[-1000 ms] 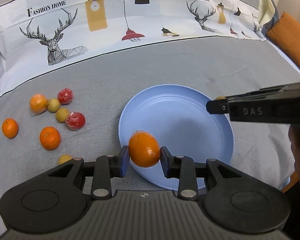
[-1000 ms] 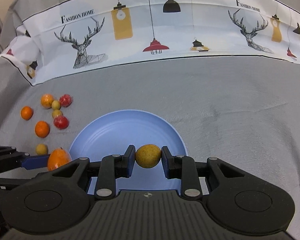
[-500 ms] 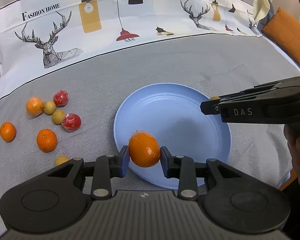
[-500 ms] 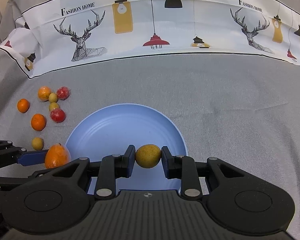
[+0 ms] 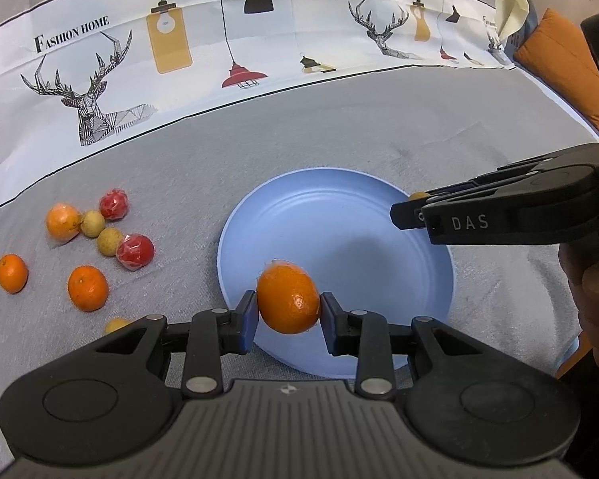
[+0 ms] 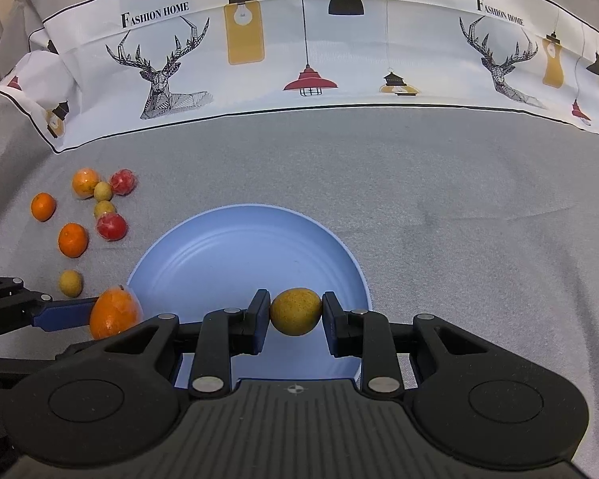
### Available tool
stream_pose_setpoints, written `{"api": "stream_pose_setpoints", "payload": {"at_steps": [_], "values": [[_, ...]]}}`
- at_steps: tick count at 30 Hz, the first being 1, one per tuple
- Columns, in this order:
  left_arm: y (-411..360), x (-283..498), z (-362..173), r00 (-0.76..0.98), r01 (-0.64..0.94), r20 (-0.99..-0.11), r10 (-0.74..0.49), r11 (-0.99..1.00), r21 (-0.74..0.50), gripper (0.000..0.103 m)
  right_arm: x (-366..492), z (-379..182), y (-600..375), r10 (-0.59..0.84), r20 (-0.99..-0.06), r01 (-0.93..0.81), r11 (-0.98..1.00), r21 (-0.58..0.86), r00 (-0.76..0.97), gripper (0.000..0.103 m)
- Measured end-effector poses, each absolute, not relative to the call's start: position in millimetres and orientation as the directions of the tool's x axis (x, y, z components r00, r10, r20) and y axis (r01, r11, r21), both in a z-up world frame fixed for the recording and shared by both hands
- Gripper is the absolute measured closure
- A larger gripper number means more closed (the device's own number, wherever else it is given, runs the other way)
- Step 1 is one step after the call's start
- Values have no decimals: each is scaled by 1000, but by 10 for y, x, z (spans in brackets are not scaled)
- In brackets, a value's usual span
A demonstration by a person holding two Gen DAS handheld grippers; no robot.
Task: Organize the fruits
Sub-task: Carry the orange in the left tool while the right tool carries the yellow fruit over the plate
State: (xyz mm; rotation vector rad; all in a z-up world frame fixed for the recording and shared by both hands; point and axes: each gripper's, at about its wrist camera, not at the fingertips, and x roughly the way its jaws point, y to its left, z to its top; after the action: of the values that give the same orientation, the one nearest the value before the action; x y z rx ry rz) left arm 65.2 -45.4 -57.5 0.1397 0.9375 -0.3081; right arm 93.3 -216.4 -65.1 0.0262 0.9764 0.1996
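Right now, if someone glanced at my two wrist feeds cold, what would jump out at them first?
Each gripper is clamped on a fruit over the blue plate: the left gripper holds an orange above the plate's near-left edge, the right gripper a small yellow-brown fruit above its near side. Next, the loose fruits scattered on the grey cloth left of the plate.

"FASHION HOME" is printed on the white cloth (image 5: 259, 40); "DAS" marks the right claw (image 5: 403, 215).
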Motion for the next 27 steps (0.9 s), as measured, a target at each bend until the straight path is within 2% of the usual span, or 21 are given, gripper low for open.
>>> {"api": "stream_pose_setpoints", "payload": {"at_steps": [27], "values": [[-451,656,-546,559,322,-804,-204,947,-17,67,920,-676,-2123,171,-822,-157,982,101,543,74]]}}
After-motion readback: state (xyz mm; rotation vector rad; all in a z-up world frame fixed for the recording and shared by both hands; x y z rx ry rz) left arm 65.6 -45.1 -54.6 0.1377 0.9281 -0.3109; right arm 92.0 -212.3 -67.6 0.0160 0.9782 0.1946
